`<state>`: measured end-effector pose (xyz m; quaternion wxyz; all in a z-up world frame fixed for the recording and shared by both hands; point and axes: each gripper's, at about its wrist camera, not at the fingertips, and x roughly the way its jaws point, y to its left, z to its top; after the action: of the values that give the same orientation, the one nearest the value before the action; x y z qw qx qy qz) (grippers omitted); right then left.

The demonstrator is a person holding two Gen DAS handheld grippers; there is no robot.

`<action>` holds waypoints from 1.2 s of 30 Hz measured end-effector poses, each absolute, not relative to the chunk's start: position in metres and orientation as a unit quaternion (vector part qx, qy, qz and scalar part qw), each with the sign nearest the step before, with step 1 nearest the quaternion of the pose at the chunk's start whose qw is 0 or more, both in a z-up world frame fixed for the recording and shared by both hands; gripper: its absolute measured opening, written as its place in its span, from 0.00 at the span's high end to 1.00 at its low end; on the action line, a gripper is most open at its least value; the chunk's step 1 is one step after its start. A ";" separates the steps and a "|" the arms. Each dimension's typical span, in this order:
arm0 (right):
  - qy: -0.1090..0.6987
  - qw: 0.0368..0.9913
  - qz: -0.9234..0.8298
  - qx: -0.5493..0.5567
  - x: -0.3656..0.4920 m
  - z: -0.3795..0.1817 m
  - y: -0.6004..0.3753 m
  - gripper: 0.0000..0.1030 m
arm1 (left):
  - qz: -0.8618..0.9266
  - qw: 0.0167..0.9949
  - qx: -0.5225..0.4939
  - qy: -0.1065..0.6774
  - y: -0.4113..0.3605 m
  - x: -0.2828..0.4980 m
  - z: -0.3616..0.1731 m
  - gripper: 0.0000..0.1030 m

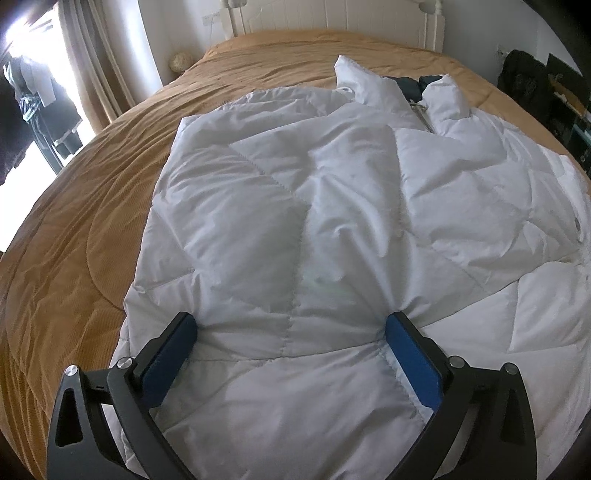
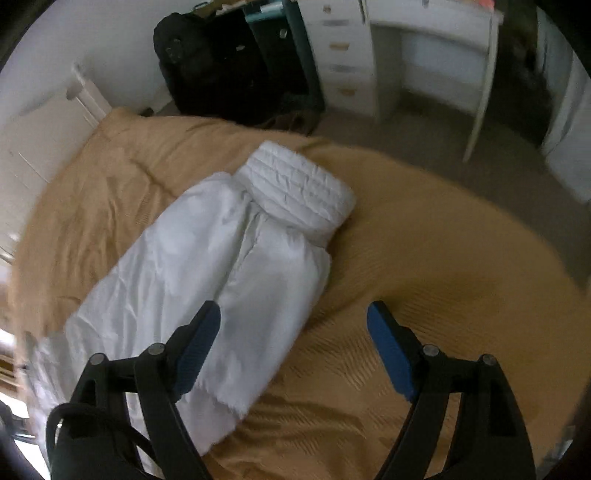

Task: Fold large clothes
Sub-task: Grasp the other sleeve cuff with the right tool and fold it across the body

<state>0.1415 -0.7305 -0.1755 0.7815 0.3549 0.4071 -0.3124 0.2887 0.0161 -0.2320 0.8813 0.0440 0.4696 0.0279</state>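
A white quilted puffer jacket (image 1: 332, 206) lies spread on the tan bedspread (image 1: 92, 229), collar and zipper (image 1: 424, 118) toward the headboard. My left gripper (image 1: 291, 328) is open, its blue-padded fingers (image 1: 173, 354) pressed down onto the jacket's lower part, straddling a fold of fabric. In the right wrist view one sleeve (image 2: 221, 266) with its ribbed cuff (image 2: 303, 188) stretches away across the bed. My right gripper (image 2: 295, 325) is open and empty above the sleeve's right edge, left finger over the sleeve, right finger over the bedspread (image 2: 443, 258).
A white headboard (image 1: 332, 18) stands at the bed's far end. A curtain and bright window (image 1: 55, 74) are left. A dark bag (image 2: 221, 62) and a white desk with drawers (image 2: 369, 55) stand past the bed edge.
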 end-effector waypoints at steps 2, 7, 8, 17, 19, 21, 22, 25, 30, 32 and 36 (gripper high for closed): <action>0.392 0.788 -0.291 0.375 0.148 -0.179 -0.737 0.21 | 0.028 0.881 0.044 0.470 0.016 0.289 -0.232 0.01; 0.405 0.787 -0.254 0.389 0.181 -0.190 -0.737 0.39 | 0.030 0.881 0.046 0.470 0.015 0.289 -0.233 0.00; 0.415 0.786 -0.262 0.375 0.188 -0.192 -0.734 0.49 | 0.029 0.881 0.045 0.471 0.016 0.290 -0.233 0.00; 0.346 0.864 -0.207 0.300 0.189 -0.094 -0.663 0.92 | 0.024 0.879 0.034 0.475 0.020 0.291 -0.233 0.00; 0.326 0.886 -0.179 0.276 0.191 -0.059 -0.630 0.92 | 0.021 0.879 0.031 0.476 0.021 0.291 -0.232 0.01; 0.308 0.907 -0.142 0.248 0.194 -0.026 -0.588 0.92 | 0.013 0.878 0.019 0.478 0.025 0.291 -0.228 0.01; 0.298 0.918 -0.112 0.236 0.201 -0.009 -0.558 0.92 | 0.010 0.877 0.013 0.480 0.027 0.290 -0.226 0.02; 0.287 0.932 -0.050 0.214 0.214 0.012 -0.490 0.92 | -0.001 0.875 -0.016 0.483 0.041 0.287 -0.217 0.05; 0.304 0.928 0.068 0.207 0.242 -0.005 -0.365 0.92 | 0.013 0.876 -0.039 0.480 0.075 0.281 -0.205 0.05; 0.322 0.920 0.110 0.196 0.254 -0.031 -0.308 0.92 | 0.013 0.869 -0.064 0.491 0.093 0.280 -0.206 0.05; 0.399 0.880 0.162 0.199 0.284 -0.114 -0.222 0.91 | 0.009 0.861 -0.112 0.496 0.123 0.276 -0.205 0.05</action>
<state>0.2836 -0.2216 -0.1139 0.8803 0.1992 0.3991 0.1616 0.2761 0.1232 -0.2052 0.8611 -0.1118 0.4959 0.0090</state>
